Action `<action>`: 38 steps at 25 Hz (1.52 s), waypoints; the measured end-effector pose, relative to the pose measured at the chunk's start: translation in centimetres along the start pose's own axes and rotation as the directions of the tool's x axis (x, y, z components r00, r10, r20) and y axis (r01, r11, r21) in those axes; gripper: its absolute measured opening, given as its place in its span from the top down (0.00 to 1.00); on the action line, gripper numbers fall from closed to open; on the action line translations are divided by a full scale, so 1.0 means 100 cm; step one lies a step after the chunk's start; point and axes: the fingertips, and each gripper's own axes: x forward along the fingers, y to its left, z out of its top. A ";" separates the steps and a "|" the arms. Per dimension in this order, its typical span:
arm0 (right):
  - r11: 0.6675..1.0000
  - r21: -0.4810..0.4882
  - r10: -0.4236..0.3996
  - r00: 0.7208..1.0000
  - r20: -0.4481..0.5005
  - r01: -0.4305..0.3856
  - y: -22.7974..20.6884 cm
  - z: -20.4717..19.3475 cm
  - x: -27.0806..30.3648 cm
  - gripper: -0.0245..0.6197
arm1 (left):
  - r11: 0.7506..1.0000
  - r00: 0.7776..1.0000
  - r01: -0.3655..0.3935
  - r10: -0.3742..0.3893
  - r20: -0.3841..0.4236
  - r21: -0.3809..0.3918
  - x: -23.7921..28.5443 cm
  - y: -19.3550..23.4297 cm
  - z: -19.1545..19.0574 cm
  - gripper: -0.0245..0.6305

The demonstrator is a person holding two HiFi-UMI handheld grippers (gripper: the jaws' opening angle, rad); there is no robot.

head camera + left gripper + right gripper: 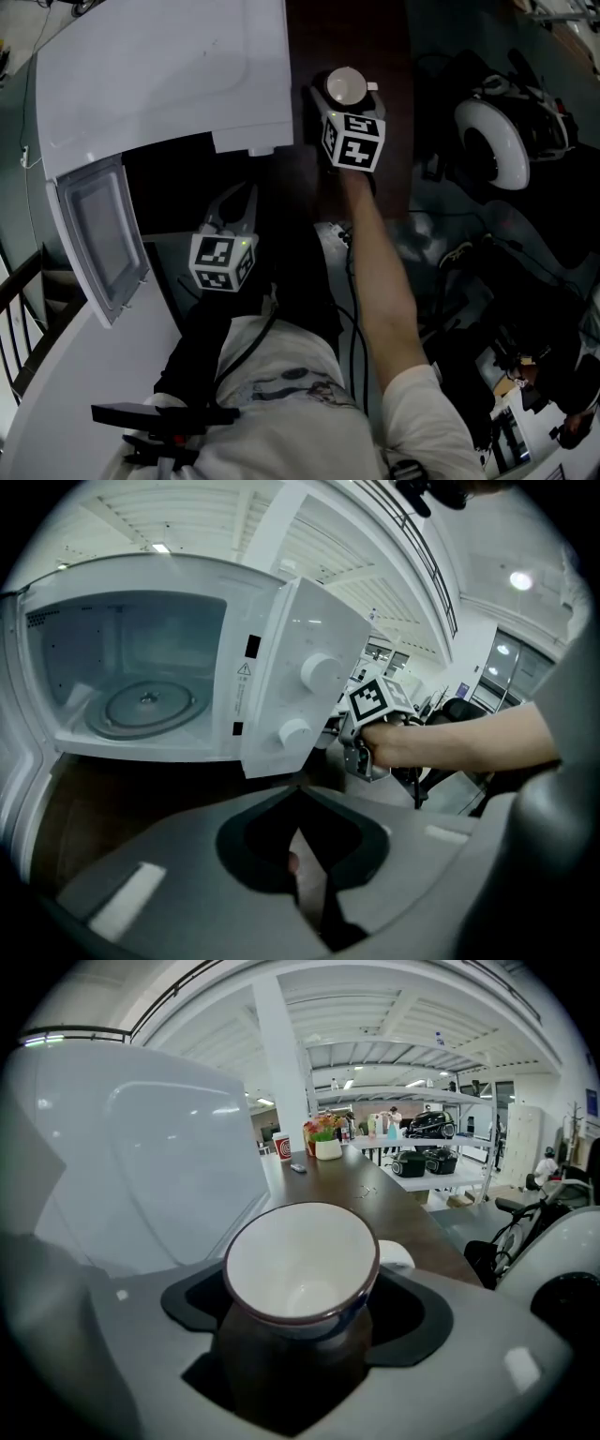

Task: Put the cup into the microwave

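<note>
While the fingers of the right gripper stand wide apart on either side of the one cup, gripping nothing, the cup sits upright on the dark table, between the single microwave and the table's right edge. The microwave's white side wall stands between cup and cavity, and its door hangs open. The left gripper has its fingers closed and empty, facing the turntable.
</note>
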 end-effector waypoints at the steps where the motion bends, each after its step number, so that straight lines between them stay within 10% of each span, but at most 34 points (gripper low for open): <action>1: 1.000 -0.002 -0.014 1.000 0.003 0.014 -0.001 0.001 0.002 0.30 | 1.000 1.000 -0.002 0.002 -0.003 0.000 -0.001 0.001 -0.001 0.96; 19: 0.994 -0.103 -0.021 0.999 0.049 0.026 0.011 -0.022 -0.048 0.33 | 1.000 1.000 -0.002 0.001 0.019 0.017 -0.020 0.006 -0.011 0.96; 38: 0.980 -0.174 0.111 0.993 0.044 -0.102 0.127 -0.030 -0.180 0.33 | 0.999 0.955 -0.046 0.044 0.293 0.002 -0.074 0.026 0.040 0.96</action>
